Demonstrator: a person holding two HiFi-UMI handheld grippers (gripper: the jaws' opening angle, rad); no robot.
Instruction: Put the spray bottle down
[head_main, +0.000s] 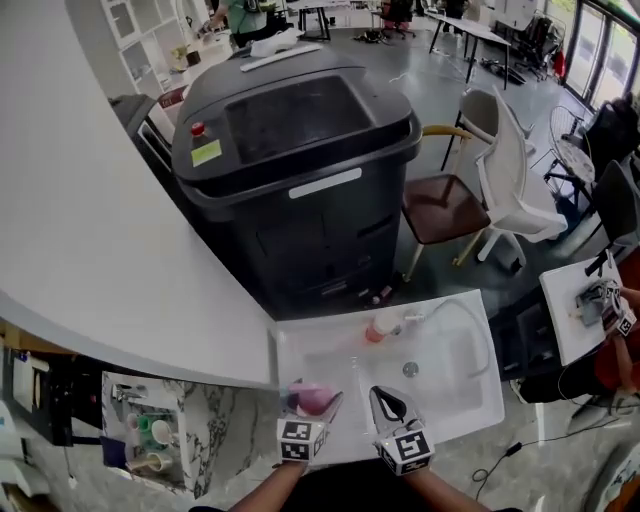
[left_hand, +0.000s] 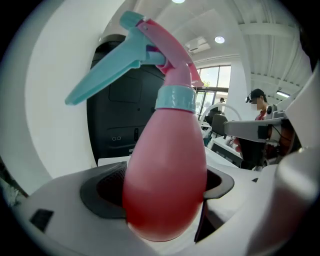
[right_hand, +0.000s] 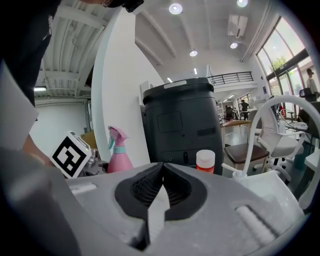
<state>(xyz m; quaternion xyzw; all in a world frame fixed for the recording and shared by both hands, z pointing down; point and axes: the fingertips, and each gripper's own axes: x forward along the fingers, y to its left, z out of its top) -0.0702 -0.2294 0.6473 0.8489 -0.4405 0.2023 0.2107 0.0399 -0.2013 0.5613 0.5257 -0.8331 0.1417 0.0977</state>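
A pink spray bottle with a teal collar and trigger stands upright between the jaws of my left gripper, which is shut on its round body. In the head view the spray bottle sits at the near left corner of the white sink, held by the left gripper. My right gripper is beside it over the sink's near edge, shut with nothing in it. In the right gripper view the spray bottle appears to the left of the right gripper, next to the left gripper's marker cube.
A small white bottle with a red label and a curved tap stand at the sink's far edge. A large black machine rises behind the sink. A white curved counter is at left; chairs at right.
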